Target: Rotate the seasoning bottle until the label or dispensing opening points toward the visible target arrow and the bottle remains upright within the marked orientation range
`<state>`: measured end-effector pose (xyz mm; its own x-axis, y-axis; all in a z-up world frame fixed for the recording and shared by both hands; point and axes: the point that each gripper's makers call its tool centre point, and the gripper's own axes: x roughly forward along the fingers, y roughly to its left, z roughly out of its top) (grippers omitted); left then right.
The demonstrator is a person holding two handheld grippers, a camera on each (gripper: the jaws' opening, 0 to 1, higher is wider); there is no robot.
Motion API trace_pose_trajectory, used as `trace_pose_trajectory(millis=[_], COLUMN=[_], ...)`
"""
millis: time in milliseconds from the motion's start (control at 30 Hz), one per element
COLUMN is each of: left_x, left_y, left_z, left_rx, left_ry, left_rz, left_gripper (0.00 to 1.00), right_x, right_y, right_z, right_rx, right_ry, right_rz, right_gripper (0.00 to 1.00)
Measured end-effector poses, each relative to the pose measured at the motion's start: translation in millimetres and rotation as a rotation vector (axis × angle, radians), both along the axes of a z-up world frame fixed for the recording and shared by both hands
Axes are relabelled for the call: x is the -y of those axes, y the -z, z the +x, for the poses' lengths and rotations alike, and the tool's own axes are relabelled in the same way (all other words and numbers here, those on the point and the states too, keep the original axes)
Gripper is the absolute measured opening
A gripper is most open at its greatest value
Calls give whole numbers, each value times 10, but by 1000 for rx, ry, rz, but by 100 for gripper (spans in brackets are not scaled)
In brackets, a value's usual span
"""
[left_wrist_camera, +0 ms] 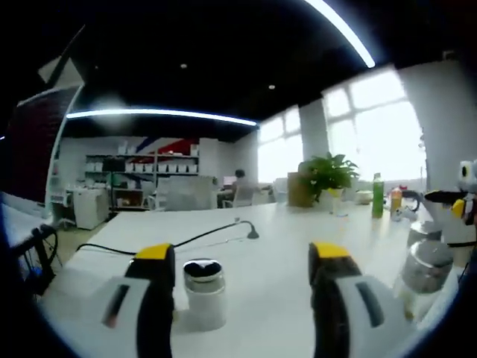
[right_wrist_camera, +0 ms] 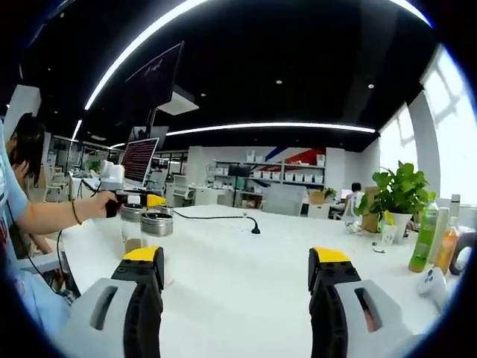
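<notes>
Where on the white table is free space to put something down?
Free: the white table between the black cable and the green bottle. Crowded: around the metal-lidded seasoning jars and the right end with the potted green plant.

White worktop [right_wrist_camera: 246, 261]: potted plant [right_wrist_camera: 399, 195], green bottle [right_wrist_camera: 425, 240], black cable [right_wrist_camera: 220, 217], monitor [right_wrist_camera: 139, 160]; shelving [left_wrist_camera: 141, 168] behind, contents indistinct.

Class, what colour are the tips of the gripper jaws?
Yellow, on grey-white jaw bodies; clearest in the right gripper view, right gripper.
</notes>
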<state>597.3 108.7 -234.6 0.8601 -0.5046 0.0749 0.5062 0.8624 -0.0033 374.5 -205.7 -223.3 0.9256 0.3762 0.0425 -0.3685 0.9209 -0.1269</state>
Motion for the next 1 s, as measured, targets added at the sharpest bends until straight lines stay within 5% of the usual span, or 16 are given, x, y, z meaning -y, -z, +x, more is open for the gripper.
trace_pose_trajectory(millis=[367,1000], left_x=[-28,15], left_y=[278,401], left_z=[287,546], left_rx=[-92,-112], left_ry=[-43,-80], left_rz=[0,32], left_gripper=[76,66], right_x=[76,138], right_y=[-18,30], right_z=[-3,11], right_rx=[2,-25], right_ry=[19,25], right_rz=[-3,-9], right_gripper=[81,79])
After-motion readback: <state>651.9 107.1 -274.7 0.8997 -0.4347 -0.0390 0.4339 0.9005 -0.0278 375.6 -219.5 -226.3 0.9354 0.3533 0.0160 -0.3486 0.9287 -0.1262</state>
